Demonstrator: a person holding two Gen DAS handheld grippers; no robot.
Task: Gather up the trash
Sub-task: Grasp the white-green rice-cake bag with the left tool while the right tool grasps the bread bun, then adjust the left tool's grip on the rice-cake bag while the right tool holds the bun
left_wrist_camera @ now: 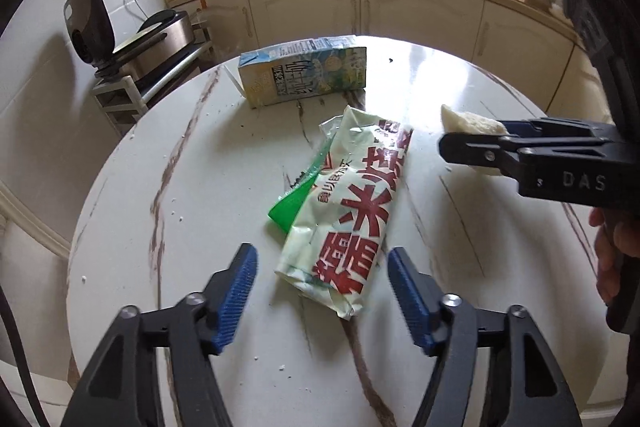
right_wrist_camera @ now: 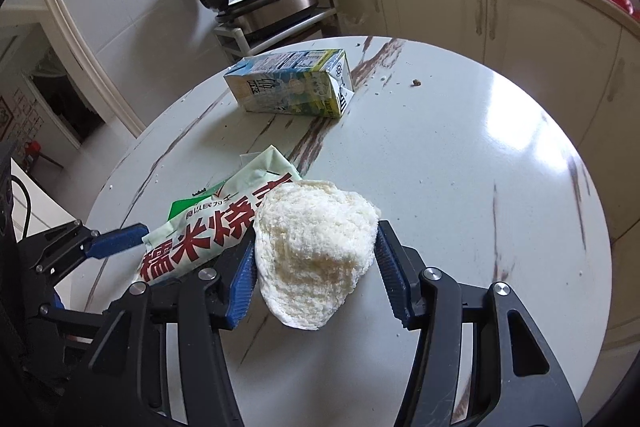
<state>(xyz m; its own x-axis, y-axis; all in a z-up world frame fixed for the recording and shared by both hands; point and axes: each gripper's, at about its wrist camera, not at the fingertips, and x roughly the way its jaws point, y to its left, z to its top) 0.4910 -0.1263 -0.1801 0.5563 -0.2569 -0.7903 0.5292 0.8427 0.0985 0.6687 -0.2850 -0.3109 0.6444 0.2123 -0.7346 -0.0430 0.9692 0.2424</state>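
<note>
Collecting trash: our right hand-held gripper [right_wrist_camera: 316,267] is clamped on the bread lump [right_wrist_camera: 314,251] over the bench [right_wrist_camera: 460,187]. Left hand-held gripper [left_wrist_camera: 322,291] gapes wide, empty, around the snack wrapper [left_wrist_camera: 348,215]. Next we must close on it; carton [left_wrist_camera: 304,75] waits behind.

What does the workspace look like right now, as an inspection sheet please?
Surface: round white marble-look table, crumbs scattered.
Job's things: pale green food wrapper with red lettering lying flat; blue-and-green drink carton on its side; white bread piece in the right gripper.
Clutter: small dark scrap near the far edge.
Grippers: left gripper open, wrapper's near end between its fingers; right gripper shut on the bread.
Cables: black cable at the left edge.
Surroundings: cream cabinets, black appliance.
</note>
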